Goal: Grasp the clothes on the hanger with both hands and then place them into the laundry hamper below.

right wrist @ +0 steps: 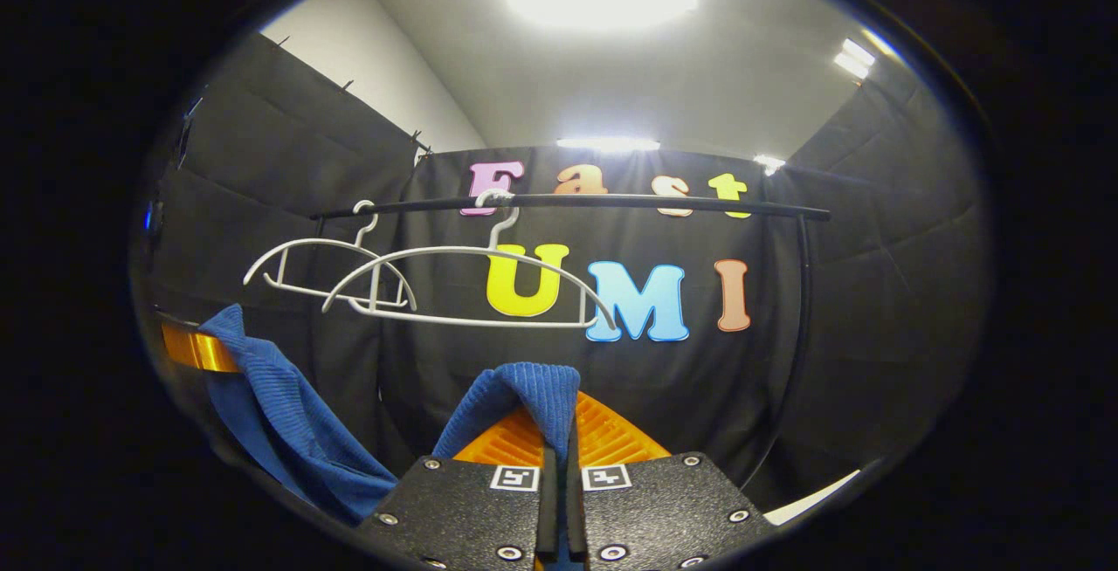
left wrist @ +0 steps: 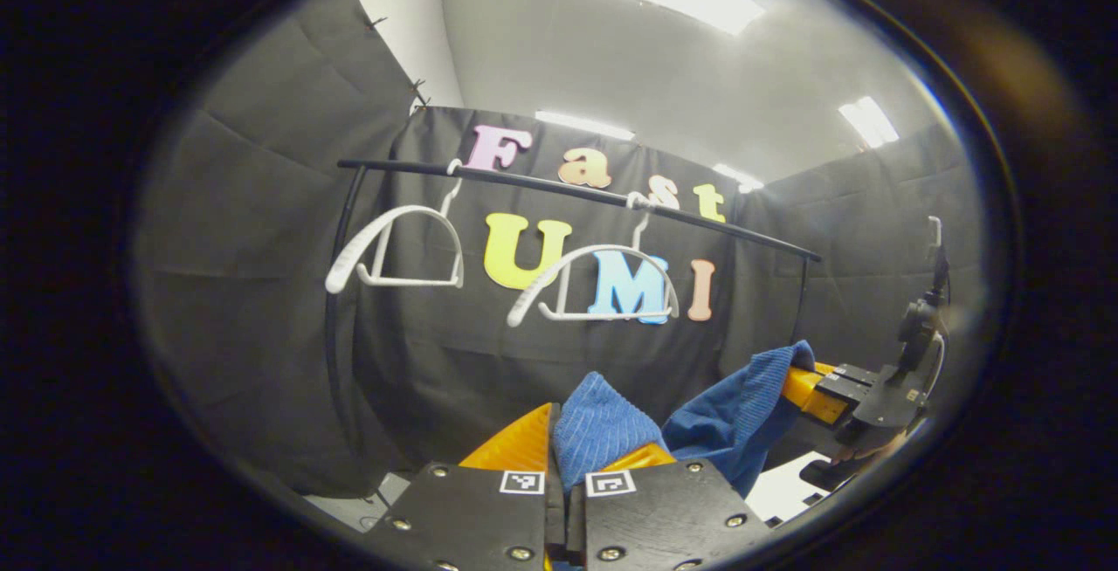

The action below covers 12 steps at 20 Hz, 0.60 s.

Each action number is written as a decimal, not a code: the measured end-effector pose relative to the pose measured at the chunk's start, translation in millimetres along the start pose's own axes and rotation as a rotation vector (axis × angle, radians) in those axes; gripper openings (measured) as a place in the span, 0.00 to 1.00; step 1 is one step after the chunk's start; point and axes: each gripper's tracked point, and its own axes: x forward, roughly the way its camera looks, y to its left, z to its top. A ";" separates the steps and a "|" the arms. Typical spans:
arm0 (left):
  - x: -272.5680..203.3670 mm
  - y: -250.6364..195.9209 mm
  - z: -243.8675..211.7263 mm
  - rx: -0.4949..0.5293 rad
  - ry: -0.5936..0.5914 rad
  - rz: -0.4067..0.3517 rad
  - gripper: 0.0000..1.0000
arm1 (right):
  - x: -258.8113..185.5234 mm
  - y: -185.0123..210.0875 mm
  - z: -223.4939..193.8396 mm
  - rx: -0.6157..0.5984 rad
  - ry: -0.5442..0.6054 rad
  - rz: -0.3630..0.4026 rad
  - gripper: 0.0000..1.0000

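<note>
A blue ribbed garment (left wrist: 603, 427) hangs off the hangers, stretched between the two grippers. My left gripper (left wrist: 559, 436) is shut on one bunched end of it. The garment sags across to my right gripper (left wrist: 808, 388), held by a hand at the right edge. In the right gripper view my right gripper (right wrist: 563, 431) is shut on a fold of the garment (right wrist: 533, 392), and the other end drapes down from my left gripper (right wrist: 196, 348) at the far left. Two white hangers (left wrist: 397, 248) (left wrist: 603, 283) hang bare on the black rail (left wrist: 576, 191) above.
The rail (right wrist: 568, 202) with both bare hangers (right wrist: 323, 270) (right wrist: 472, 287) stands close in front of the black cloth wall. The rack's upright posts (left wrist: 336, 335) (right wrist: 799, 335) run down at either end. A pale strip of floor (left wrist: 786, 488) shows low on the right.
</note>
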 end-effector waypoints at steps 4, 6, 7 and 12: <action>-10.5 -22.4 -34.3 -0.008 0.044 -0.015 0.02 | -21.4 25.1 -27.6 0.029 0.065 0.053 0.04; -15.5 -30.0 -53.9 -0.015 0.069 -0.020 0.02 | -30.3 32.8 -45.4 0.051 0.110 0.072 0.04; -17.2 -31.1 -64.4 -0.017 0.082 -0.015 0.02 | -33.4 36.0 -55.4 0.061 0.131 0.079 0.04; -22.1 -26.1 -115.1 -0.040 0.150 0.025 0.07 | -52.2 40.5 -115.7 0.066 0.244 0.089 0.04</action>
